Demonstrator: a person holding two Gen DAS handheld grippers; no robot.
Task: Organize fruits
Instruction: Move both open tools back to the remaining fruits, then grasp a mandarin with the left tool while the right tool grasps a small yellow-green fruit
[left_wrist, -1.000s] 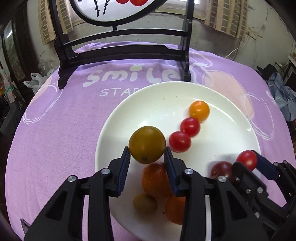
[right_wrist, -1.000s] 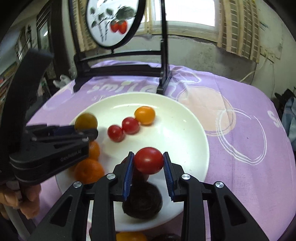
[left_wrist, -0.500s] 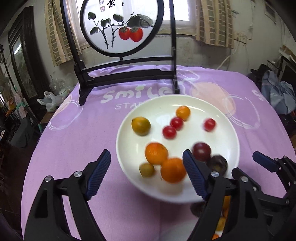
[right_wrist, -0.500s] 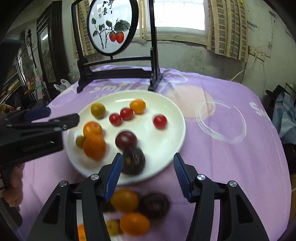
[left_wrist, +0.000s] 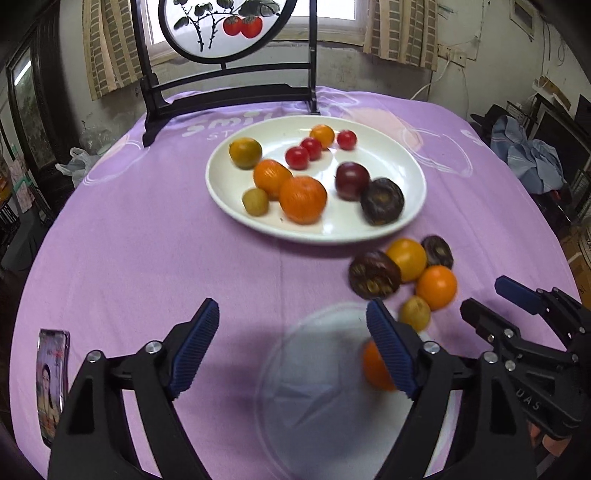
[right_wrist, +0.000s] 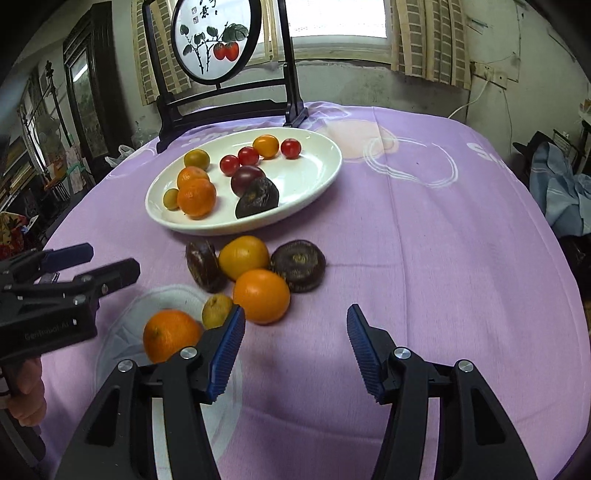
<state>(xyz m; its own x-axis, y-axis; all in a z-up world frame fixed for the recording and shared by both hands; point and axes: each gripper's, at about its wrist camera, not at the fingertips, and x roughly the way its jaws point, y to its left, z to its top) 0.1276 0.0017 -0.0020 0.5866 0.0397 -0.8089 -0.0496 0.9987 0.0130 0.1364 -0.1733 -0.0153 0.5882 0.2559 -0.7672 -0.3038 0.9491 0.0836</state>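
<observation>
White lettering is printed on the purple tablecloth: "smil" shows beside the white plate, with "ST" on a smaller line beneath it, the rest hidden by the plate. At the cloth's right edge in the right wrist view a large "S" begins another word. The left claw body carries grey lettering that seems to read "Genrobot AI". The round painted screen bears small dark characters near its top, too small to read.

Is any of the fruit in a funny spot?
Yes. Six pieces lie loose on the purple tablecloth beside the white plate, like this orange and a dark wrinkled fruit, not with the others.
</observation>
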